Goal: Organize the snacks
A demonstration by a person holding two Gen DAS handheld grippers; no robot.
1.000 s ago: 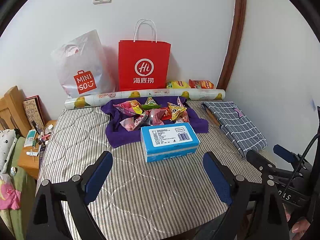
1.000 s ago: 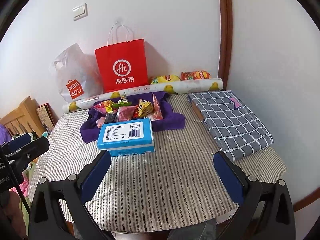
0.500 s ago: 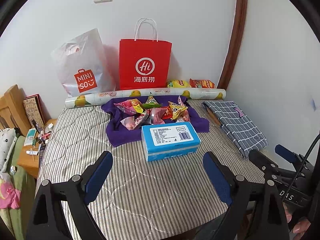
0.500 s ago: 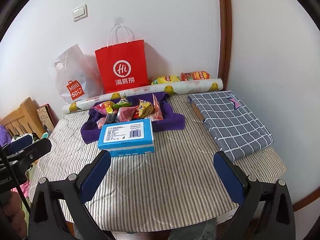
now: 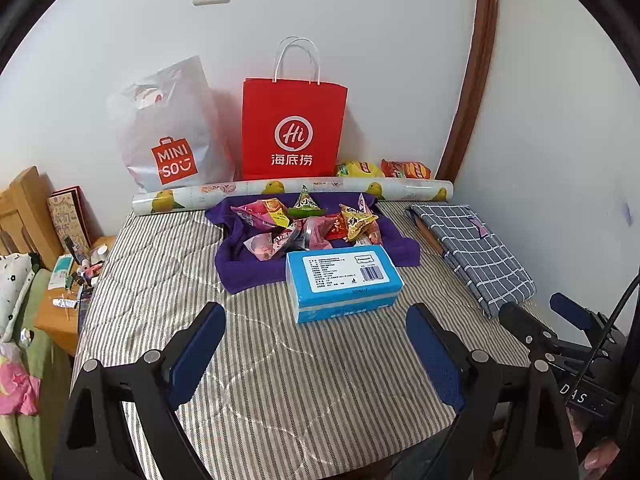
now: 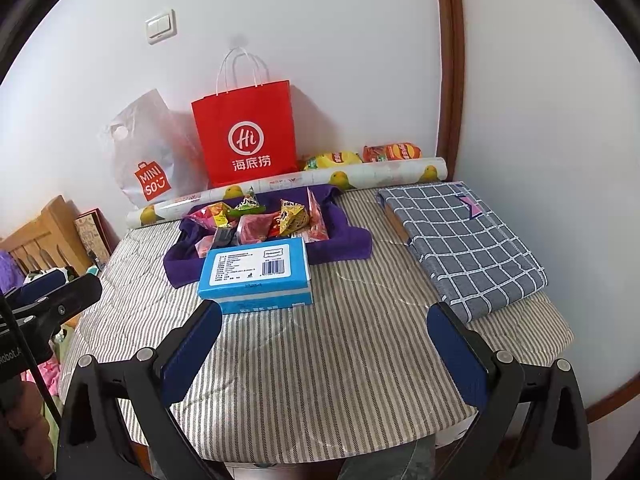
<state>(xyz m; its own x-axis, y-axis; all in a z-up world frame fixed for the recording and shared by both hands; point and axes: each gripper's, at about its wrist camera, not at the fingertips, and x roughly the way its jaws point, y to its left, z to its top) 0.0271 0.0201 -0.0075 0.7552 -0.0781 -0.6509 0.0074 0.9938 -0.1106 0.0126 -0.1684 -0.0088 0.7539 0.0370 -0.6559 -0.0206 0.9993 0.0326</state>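
Over the last second almost nothing changes: both grippers ease slightly toward the far edge of the worktop, so the blue box and the snack packets sit a little larger in each view, and no item shifts. That small advance looks like an approach, though which item it aims at is not settled.

The left gripper has its fingers spread wide with nothing between them, hanging over the near edge. The right gripper is likewise wide and empty, also over the near edge.

The snack packets lie in a loose heap on a purple cloth toward the middle of the far edge, touching one another, with the blue box just in front of them. Two more chip bags rest in the far right corner behind a patterned roll.

Readable writing: "MINISO" on the white plastic bag, and "Hi" with Chinese characters on the red paper bag. The box label carries a barcode, but its print is too small to read. A folded checked cloth lies along the right edge.
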